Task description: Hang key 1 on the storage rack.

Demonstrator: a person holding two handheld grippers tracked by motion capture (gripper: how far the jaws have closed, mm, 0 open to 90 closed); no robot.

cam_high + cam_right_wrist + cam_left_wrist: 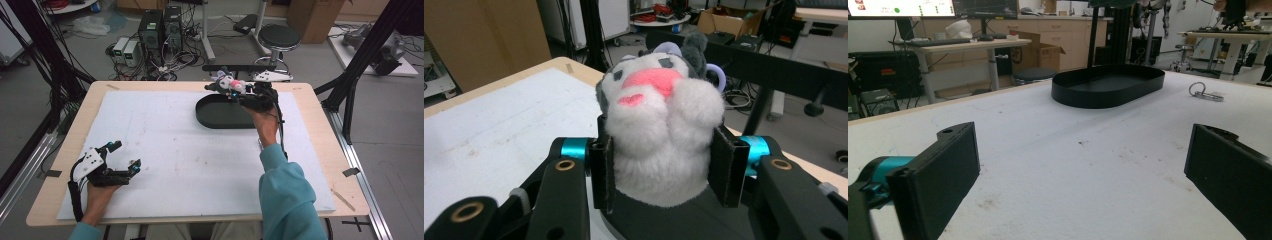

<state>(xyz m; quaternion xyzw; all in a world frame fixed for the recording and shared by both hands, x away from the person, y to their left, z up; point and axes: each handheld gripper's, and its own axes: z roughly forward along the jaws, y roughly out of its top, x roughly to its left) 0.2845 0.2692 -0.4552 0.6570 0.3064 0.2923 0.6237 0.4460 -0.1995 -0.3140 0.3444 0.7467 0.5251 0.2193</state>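
Over black tray (210, 116) far edge: right hand-held gripper (239, 91) clamps plush toy (659, 125); left hand-held gripper (126, 156) wide, empty.

One plush toy (659, 130), one black oval tray (1108, 85), one metal key ring (1204, 93) (lying on the counter's white mat (165, 150)), and two hand-held grippers, left (125, 157) and right (240, 90), each with two fingers.

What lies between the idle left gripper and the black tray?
Nothing but bare white mat: the left gripper view, looking between the open left gripper jaws, shows stained mat up to the black tray. The high view agrees.
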